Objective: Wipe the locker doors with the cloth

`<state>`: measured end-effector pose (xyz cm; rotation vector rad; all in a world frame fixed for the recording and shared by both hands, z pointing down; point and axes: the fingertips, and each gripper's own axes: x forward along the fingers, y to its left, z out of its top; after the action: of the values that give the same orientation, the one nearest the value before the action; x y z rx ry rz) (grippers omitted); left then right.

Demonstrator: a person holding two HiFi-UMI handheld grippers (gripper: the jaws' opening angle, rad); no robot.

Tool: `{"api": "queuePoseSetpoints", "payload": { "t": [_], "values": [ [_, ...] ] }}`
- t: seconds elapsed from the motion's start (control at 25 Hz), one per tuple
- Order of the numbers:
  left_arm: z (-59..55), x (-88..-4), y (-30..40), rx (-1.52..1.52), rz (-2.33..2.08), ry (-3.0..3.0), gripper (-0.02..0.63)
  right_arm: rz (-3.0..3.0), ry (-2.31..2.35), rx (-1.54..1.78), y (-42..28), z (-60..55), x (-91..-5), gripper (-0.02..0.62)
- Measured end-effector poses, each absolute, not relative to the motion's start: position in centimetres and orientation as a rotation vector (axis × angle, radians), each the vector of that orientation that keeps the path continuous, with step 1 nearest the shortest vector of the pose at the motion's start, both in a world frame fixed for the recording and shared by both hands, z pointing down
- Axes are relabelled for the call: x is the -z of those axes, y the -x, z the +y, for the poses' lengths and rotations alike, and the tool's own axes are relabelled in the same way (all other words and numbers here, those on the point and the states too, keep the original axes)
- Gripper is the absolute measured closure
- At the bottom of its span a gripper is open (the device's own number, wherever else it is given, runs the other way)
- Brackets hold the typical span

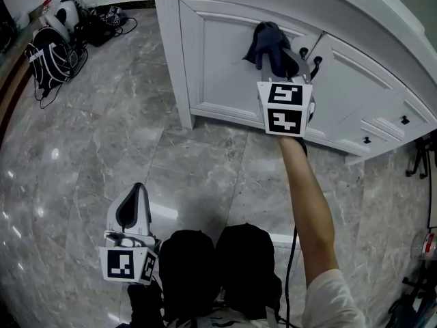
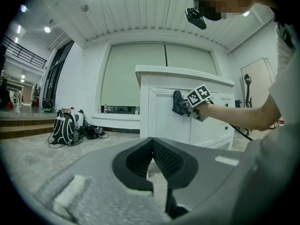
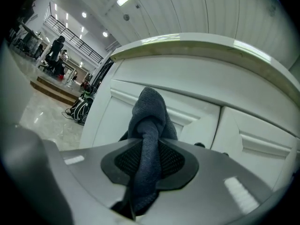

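Marble floor (image 1: pixel 205 176) runs beneath white locker doors (image 1: pixel 225 67). Right gripper (image 3: pixel 149 161) clamps the cloth (image 1: pixel 268 41) against one door; only its view shows distant people (image 3: pixel 57 49). Left gripper (image 2: pixel 152 159) hangs low, jaws closed, empty.

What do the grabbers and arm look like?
The left gripper and right gripper are grey with black ribbed pads. Each has a white cube with black squares. The right arm has a white sleeve and a black cable beside it.

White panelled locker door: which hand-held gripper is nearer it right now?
Right. The right hand-held gripper holds the dark blue cloth at the white panelled locker door; the left hand-held gripper hangs back over the grey marble floor.
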<state>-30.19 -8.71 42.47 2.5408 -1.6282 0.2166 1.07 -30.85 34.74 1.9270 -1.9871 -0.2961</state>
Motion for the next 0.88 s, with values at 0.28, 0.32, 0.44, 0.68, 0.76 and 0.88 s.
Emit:
{"api": "queuePoseSetpoints", "payload": {
  "t": [0.28, 0.32, 0.44, 0.68, 0.76, 0.88],
  "values": [
    [-8.8, -42.7, 30.6, -0.206, -1.62, -2.535, 0.604, -1.976, -1.957, 0.341, -1.5, -30.8, -32.5, 0.506],
    [-8.8, -42.8, 30.7, -0.205, -1.619, -2.534, 0.604, -1.971, -1.96, 0.346, -1.6, -30.8, -32.3, 0.506],
    [-8.8, -42.8, 31.0, -0.207, -1.62, -2.53, 0.604, -1.966, -1.962, 0.353, -1.6, -30.9, -32.0, 0.506],
    [-8.8, -42.7, 31.2, -0.212, -1.635, -2.524, 0.604, -2.017, -1.863, 0.487, 0.0, -28.8, -31.2, 0.509],
    [-8.8, -42.7, 30.9, -0.215, -1.633, -2.526, 0.604, -2.02, -1.857, 0.536, 0.0, -27.9, -30.1, 0.509],
    [-8.7, -42.6, 30.3, -0.215, -1.62, -2.54, 0.604, -2.003, -1.888, 0.581, -1.3, -27.0, -28.3, 0.509]
  ]
}}
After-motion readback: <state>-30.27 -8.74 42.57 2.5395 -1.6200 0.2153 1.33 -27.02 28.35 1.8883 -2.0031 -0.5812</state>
